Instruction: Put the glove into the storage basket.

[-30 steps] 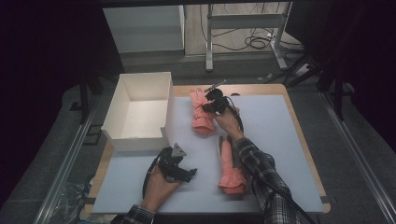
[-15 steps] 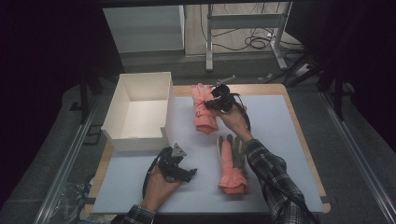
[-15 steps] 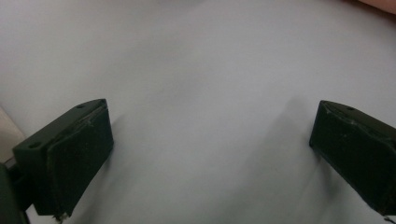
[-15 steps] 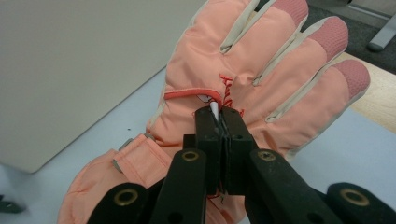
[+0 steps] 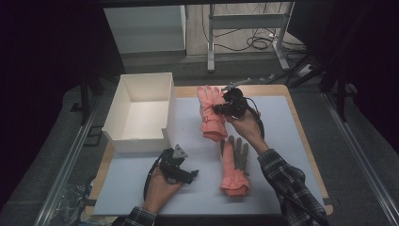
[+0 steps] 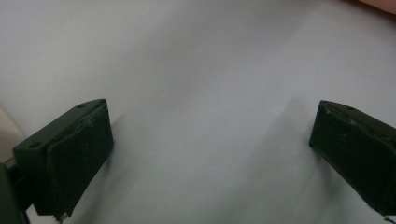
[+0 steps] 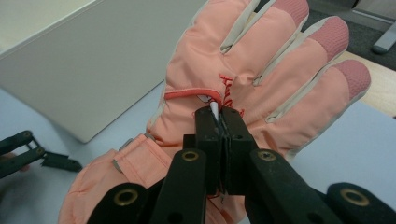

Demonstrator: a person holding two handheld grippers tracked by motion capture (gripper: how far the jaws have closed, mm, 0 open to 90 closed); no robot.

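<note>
I have the right gripper (image 7: 219, 114) pinching a salmon-pink padded winter glove (image 5: 209, 110) at the back of its hand, the black fingers (image 7: 208, 140) pressed together on a small white tag and a fold of the fabric just beside the red stitched lettering. From the high view that glove hangs from the grip at the far middle of the bench (image 5: 282, 155), its cuff end drooping toward me and its finger end pointing away, just beside the open white cardboard box (image 5: 139, 110) that stands at the left. A second salmon-pink glove with grey fingertips (image 5: 234, 165) lies flat on the pale blue mat nearer to me, apart from the held one and just left of my right sleeve. My left gripper (image 5: 181, 170) sits low over the mat at the near left, well apart from both gloves; in the left gripper view its fingers (image 6: 70, 158) are spread wide with bare mat between them.
</note>
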